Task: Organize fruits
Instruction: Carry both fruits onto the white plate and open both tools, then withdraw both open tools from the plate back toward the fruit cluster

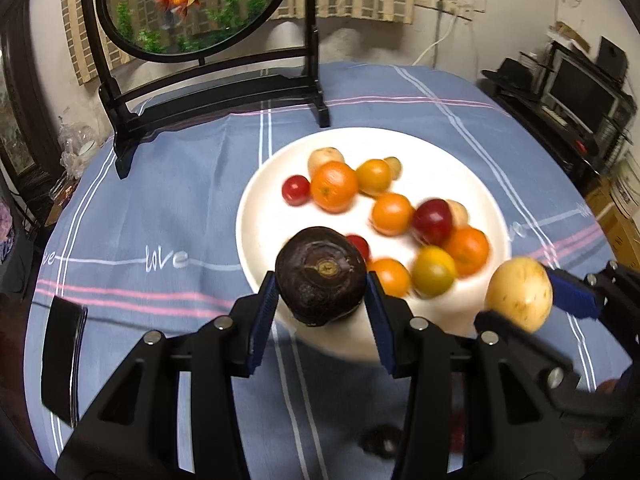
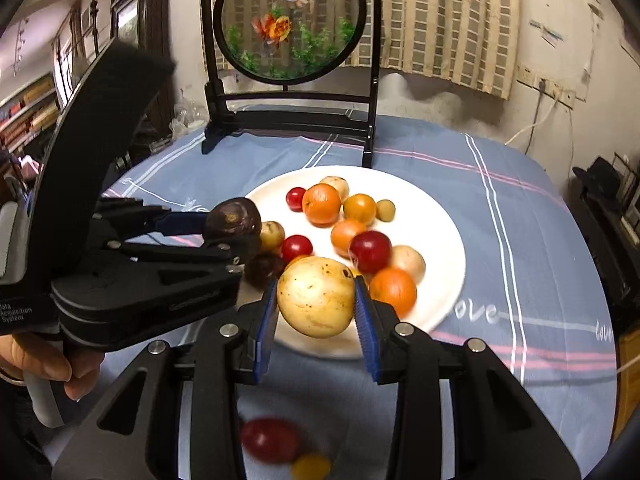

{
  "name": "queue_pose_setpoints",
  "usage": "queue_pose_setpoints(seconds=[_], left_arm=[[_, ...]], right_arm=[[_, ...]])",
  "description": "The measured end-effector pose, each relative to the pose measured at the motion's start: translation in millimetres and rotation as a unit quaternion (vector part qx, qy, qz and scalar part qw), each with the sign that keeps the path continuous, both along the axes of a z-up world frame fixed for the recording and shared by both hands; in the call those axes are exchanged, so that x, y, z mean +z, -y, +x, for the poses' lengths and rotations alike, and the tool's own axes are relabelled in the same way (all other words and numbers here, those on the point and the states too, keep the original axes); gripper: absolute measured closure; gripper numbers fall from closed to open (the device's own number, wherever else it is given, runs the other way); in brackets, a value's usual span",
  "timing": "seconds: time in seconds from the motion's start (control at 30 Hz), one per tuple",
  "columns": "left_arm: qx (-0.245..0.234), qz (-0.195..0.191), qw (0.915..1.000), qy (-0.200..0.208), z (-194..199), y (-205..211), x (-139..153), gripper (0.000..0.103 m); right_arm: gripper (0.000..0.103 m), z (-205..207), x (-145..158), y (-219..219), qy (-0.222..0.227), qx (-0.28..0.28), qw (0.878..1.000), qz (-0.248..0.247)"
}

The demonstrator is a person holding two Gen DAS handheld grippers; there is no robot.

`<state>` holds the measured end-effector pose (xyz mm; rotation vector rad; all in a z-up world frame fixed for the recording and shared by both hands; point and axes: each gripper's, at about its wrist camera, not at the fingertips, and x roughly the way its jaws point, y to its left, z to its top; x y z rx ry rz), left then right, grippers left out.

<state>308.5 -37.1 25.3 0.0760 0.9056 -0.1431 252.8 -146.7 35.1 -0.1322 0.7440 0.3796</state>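
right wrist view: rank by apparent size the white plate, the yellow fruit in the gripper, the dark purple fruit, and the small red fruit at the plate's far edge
1. white plate
2. yellow fruit, though it is nearest the camera, which inflates it
3. dark purple fruit held in the left gripper
4. small red fruit

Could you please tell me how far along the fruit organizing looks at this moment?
Mostly done: about a dozen fruits already sit on the white plate. In hand: the left gripper carries a dark purple fruit and the right gripper a pale yellow fruit, both held above the plate's near edge. Left: a red fruit and a small yellow fruit still lie on the tablecloth.
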Motion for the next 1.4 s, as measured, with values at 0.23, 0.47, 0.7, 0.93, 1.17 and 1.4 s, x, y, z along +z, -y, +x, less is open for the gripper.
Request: queue_pose_setpoints(seconds=[0.23,0.47,0.7,0.93,1.17,1.4], left_arm=[[0.016,-0.006,0.9997,-0.017,36.1,-5.7,-16.6,0.058],[0.02,-0.034,0.9992,-0.009,49.6,-8.9,-16.8,0.05],[0.017,-0.032,0.9993,0.014,33.1,-8.8,-2.1,0.04],[0.012,-0.021,0.9995,0.02,-1.5,-8.3,1.8,0.036],[0.002,-0.017,0.9997,0.015,-50.3,-6.0,-4.4,0.035],[0.0,-0.018,0.9997,0.015,-91.4,-7.3,-4.8,0.034]], right_arm=[[0.066,41.7,-19.6,-12.4,-0.012,0.004,1.0,-0.024],[0.053,54.5,-24.5,-12.9,0.001,-0.007,1.0,-0.02],[0.053,40.5,-15.2,1.1,-0.002,-0.014,1.0,-0.005],[0.053,10.2,-12.4,24.1,-0.008,-0.031,0.999,0.01],[0.052,-28.5,-14.6,43.8,-0.014,-0.048,0.999,0.021],[0.051,-66.5,-18.3,53.7,-0.018,-0.057,0.998,0.03]])
